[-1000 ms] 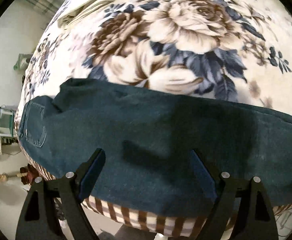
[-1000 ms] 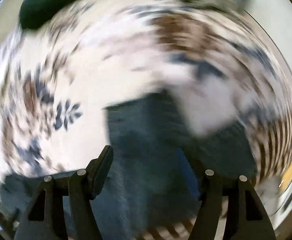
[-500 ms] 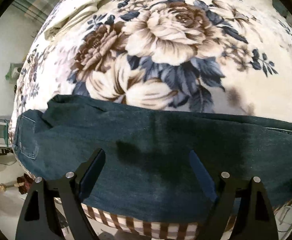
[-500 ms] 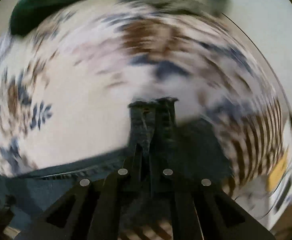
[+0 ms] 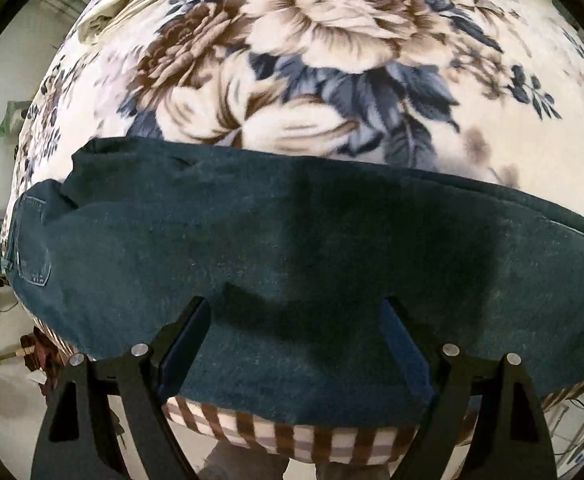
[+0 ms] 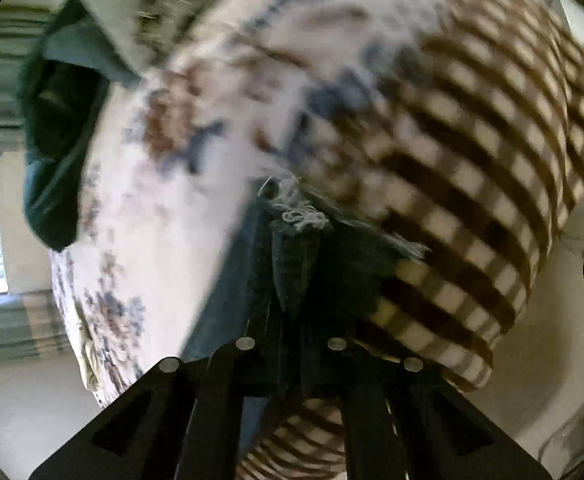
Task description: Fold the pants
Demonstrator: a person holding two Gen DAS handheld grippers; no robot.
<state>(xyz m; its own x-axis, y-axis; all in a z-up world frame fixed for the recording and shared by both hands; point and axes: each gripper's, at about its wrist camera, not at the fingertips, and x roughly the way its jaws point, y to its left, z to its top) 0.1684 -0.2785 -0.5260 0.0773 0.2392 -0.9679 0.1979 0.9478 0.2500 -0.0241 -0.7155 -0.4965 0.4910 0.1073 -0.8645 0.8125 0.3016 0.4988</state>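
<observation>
I see the bed first, covered by a cream blanket (image 5: 332, 80) printed with big brown and blue roses; its near edge turns down into a brown-and-white checked border (image 5: 300, 438). In my right wrist view the same blanket (image 6: 195, 208) and checked border (image 6: 472, 184) are smeared by blur. Along the near edge of the bed lie the pants (image 5: 292, 264), dark blue-green denim, stretched flat from left to right, the lower edge hanging just over the checked border. A back pocket (image 5: 31, 248) with pale stitching shows at the left end, near the bed's left edge, so the waist is on that side. A folded cream cloth (image 5: 131, 4) sits at the far left corner of the bed. My left gripper (image 5: 300, 344) hovers over the middle of the pants with its jaws spread wide, and I cannot tell whether the tips touch the denim. My right gripper (image 6: 292, 308) has its jaws pressed together, pinching the frayed hem (image 6: 300, 216) of a leg at the bed's edge, pale loose threads sticking out beyond the tips. A dark green cloth (image 6: 55, 148) lies at the upper left of that view, too blurred to make out
</observation>
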